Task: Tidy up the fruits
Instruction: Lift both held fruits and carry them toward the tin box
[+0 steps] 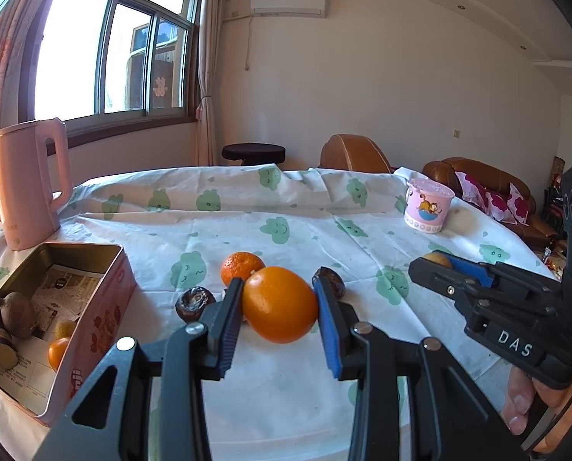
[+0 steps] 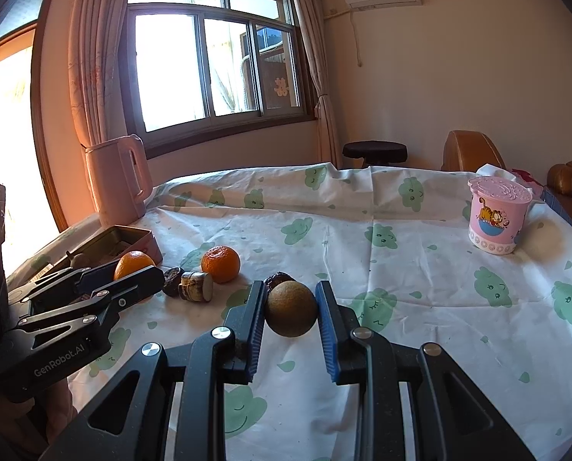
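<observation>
My left gripper [image 1: 278, 288] is shut on a large orange [image 1: 280, 305], held low over the tablecloth. Behind it lie a mandarin [image 1: 241, 269] and two dark wrinkled fruits [image 1: 193, 303] [image 1: 330, 278]. My right gripper [image 2: 290, 296] is shut on a round brown-green fruit [image 2: 290, 309]. In the left wrist view the right gripper [image 1: 434, 267] shows at the right, with that fruit [image 1: 438, 259] peeking out. In the right wrist view the left gripper [image 2: 136, 271] holds the orange [image 2: 132, 263] beside the mandarin [image 2: 220, 263], a cut cane piece [image 2: 197, 286] and a dark fruit [image 2: 172, 280].
An open pink tin [image 1: 105, 288] at the left holds a brown fruit [image 1: 15, 313], a cane piece [image 1: 3, 347] and two small citrus fruits. A pink kettle [image 1: 28, 184] stands behind it. A pink cartoon cup [image 2: 495, 215] stands at the far right. A person's fingers [image 1: 520, 403] grip the right tool.
</observation>
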`<move>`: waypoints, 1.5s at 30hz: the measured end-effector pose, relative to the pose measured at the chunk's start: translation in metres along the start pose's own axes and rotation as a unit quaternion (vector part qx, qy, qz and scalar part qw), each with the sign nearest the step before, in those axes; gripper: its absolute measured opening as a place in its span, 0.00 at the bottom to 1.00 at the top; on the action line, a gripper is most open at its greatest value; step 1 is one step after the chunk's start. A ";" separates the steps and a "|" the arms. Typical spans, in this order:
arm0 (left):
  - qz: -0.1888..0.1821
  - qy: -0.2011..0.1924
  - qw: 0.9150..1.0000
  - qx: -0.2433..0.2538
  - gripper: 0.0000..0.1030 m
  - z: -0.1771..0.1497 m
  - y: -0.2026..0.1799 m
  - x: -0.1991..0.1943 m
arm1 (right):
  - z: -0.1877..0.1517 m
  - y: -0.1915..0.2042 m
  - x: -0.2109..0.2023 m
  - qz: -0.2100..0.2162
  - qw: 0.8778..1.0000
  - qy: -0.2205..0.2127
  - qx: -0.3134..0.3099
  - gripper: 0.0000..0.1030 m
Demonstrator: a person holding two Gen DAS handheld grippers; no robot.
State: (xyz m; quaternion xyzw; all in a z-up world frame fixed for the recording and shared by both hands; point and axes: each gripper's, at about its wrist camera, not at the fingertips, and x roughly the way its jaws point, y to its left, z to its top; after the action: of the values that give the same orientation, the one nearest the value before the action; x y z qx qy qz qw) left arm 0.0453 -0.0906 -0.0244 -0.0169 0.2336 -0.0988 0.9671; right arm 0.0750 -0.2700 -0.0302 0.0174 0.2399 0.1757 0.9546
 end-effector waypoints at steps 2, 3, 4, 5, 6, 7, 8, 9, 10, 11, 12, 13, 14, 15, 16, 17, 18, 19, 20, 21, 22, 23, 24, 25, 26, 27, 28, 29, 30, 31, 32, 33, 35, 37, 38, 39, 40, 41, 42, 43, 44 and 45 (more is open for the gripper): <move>0.001 -0.002 1.000 0.001 0.37 0.000 0.000 -0.001 | 0.000 0.000 -0.001 0.000 1.000 -0.003 -0.001 0.27; 0.001 -0.003 1.000 0.001 0.37 0.000 0.000 -0.001 | -0.001 0.000 -0.002 0.000 1.000 -0.004 -0.001 0.27; 0.002 -0.004 1.000 0.001 0.37 0.000 0.000 -0.002 | -0.001 0.000 -0.002 0.000 1.000 -0.006 -0.002 0.27; 0.002 -0.005 1.000 0.001 0.37 0.000 -0.001 -0.002 | -0.001 0.000 -0.003 0.000 1.000 -0.007 -0.002 0.27; 0.003 -0.006 1.000 0.002 0.37 0.000 -0.001 -0.003 | -0.001 0.001 -0.003 0.000 1.000 -0.007 -0.003 0.27; 0.003 -0.007 1.000 0.002 0.37 0.000 -0.001 -0.003 | 0.000 0.001 -0.003 -0.001 1.000 -0.008 -0.003 0.27; 0.003 -0.008 1.000 0.003 0.37 0.000 -0.001 -0.003 | 0.000 0.001 -0.004 -0.001 1.000 -0.009 -0.004 0.27; 0.004 -0.009 1.000 0.004 0.37 0.000 -0.001 -0.004 | 0.000 0.001 -0.004 -0.001 1.000 -0.010 -0.004 0.27; 0.004 -0.009 1.000 0.004 0.37 0.000 -0.001 -0.004 | 0.000 0.001 -0.004 0.000 1.000 -0.011 -0.004 0.27; 0.004 -0.009 1.000 0.004 0.37 0.000 -0.001 -0.004 | 0.000 0.001 -0.004 0.000 1.000 -0.012 -0.005 0.27; 0.004 -0.009 1.000 0.004 0.37 0.000 -0.001 -0.004 | 0.000 0.001 -0.005 -0.001 1.000 -0.013 -0.005 0.27; 0.005 -0.010 1.000 0.005 0.37 0.000 -0.001 -0.004 | 0.000 0.001 -0.005 -0.001 1.000 -0.013 -0.006 0.27; 0.005 -0.011 1.000 0.005 0.37 0.000 -0.002 -0.005 | 0.000 0.001 -0.005 -0.001 1.000 -0.014 -0.006 0.27; 0.006 -0.012 1.000 0.006 0.37 0.000 -0.002 -0.006 | 0.000 0.001 -0.005 -0.001 1.000 -0.016 -0.006 0.27; 0.007 -0.013 1.000 0.006 0.37 0.001 -0.002 -0.006 | 0.000 0.001 -0.006 -0.001 1.000 -0.017 -0.007 0.27; 0.007 -0.015 1.000 0.007 0.37 0.001 -0.002 -0.007 | 0.000 0.001 -0.006 -0.001 1.000 -0.018 -0.008 0.27; 0.008 -0.016 1.000 0.007 0.37 0.001 -0.002 -0.007 | 0.000 0.001 -0.006 -0.001 1.000 -0.019 -0.009 0.27; 0.009 -0.017 1.000 0.008 0.37 0.001 -0.002 -0.008 | 0.000 0.001 -0.007 -0.002 1.000 -0.020 -0.010 0.27; 0.010 -0.019 1.000 0.009 0.37 0.001 -0.002 -0.008 | 0.000 0.002 -0.007 -0.002 1.000 -0.021 -0.011 0.27; 0.011 -0.021 1.000 0.009 0.37 0.001 -0.003 -0.009 | 0.000 0.002 -0.007 -0.002 1.000 -0.021 -0.012 0.27; 0.012 -0.023 1.000 0.010 0.37 0.001 -0.003 -0.009 | 0.000 0.002 -0.007 -0.002 1.000 -0.022 -0.013 0.27; 0.014 -0.025 1.000 0.011 0.37 0.001 -0.004 -0.010 | 0.000 0.002 -0.007 -0.003 1.000 -0.022 -0.014 0.27; 0.015 -0.026 0.999 0.012 0.37 0.001 -0.004 -0.010 | 0.000 0.003 -0.007 -0.003 1.000 -0.023 -0.014 0.27; 0.016 -0.028 0.999 0.013 0.37 0.001 -0.004 -0.011 | 0.000 0.003 -0.008 -0.004 1.000 -0.025 -0.015 0.27; 0.017 -0.030 0.999 0.014 0.37 0.001 -0.005 -0.011 | -0.001 0.003 -0.009 -0.004 1.000 -0.027 -0.016 0.27; 0.018 -0.032 0.999 0.015 0.37 0.001 -0.005 -0.012 | -0.001 0.003 -0.009 -0.004 0.999 -0.029 -0.017 0.27; 0.019 -0.034 0.999 0.016 0.37 0.001 -0.005 -0.013 | -0.001 0.004 -0.010 -0.005 0.999 -0.030 -0.019 0.27; 0.020 -0.036 0.999 0.017 0.37 0.001 -0.005 -0.014 | -0.001 0.006 -0.011 -0.006 0.999 -0.032 -0.022 0.27; 0.021 -0.039 0.999 0.018 0.37 0.000 -0.006 -0.015 | -0.001 0.007 -0.011 -0.007 0.999 -0.033 -0.025 0.27; 0.023 -0.041 0.999 0.019 0.37 0.000 -0.006 -0.016 | -0.001 0.008 -0.011 -0.009 0.999 -0.034 -0.027 0.27; 0.024 -0.044 0.999 0.021 0.37 0.000 -0.007 -0.017 | -0.001 0.008 -0.012 -0.010 0.999 -0.035 -0.029 0.27; 0.026 -0.047 0.998 0.023 0.37 0.000 -0.008 -0.018 | -0.001 0.009 -0.012 -0.010 0.999 -0.035 -0.030 0.27; 0.026 -0.051 0.998 0.026 0.37 0.000 -0.008 -0.020 | -0.001 0.009 -0.013 -0.010 0.999 -0.038 -0.030 0.27; 0.023 -0.054 0.998 0.023 0.37 0.000 -0.007 -0.021 | -0.001 0.009 -0.013 -0.011 0.999 -0.037 -0.030 0.27; 0.023 -0.052 0.998 0.022 0.37 0.000 -0.006 -0.021 | -0.001 0.009 -0.013 -0.011 0.999 -0.036 -0.031 0.27; 0.023 -0.048 0.998 0.019 0.37 0.000 -0.004 -0.021 | -0.001 0.010 -0.013 -0.012 0.999 -0.034 -0.032 0.27; 0.022 -0.046 0.999 0.015 0.37 0.001 -0.001 -0.021 | -0.001 0.012 -0.012 -0.015 0.999 -0.031 -0.035 0.27; 0.022 -0.044 0.999 0.011 0.37 0.000 0.001 -0.022 | -0.001 0.013 -0.011 -0.016 0.999 -0.028 -0.038 0.27; 0.023 -0.042 0.999 0.009 0.37 0.001 0.005 -0.022 | 0.000 0.015 -0.009 -0.016 0.999 -0.024 -0.042 0.27; 0.027 -0.040 0.999 0.007 0.37 0.000 0.008 -0.023 | 0.000 0.016 -0.008 -0.015 0.999 -0.021 -0.045 0.27; 0.032 -0.037 0.999 0.005 0.37 0.000 0.011 -0.024 | 0.000 0.018 -0.006 -0.012 0.999 -0.018 -0.046 0.27; 0.036 -0.035 0.999 0.002 0.37 0.000 0.016 -0.024 | 0.000 0.020 -0.004 -0.009 0.999 -0.015 -0.046 0.27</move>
State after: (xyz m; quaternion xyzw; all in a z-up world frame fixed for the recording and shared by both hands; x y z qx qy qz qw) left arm 0.0272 -0.0700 -0.0143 -0.0103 0.1995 -0.0640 0.9778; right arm 0.0648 -0.2524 -0.0257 -0.0261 0.2177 0.1778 0.9593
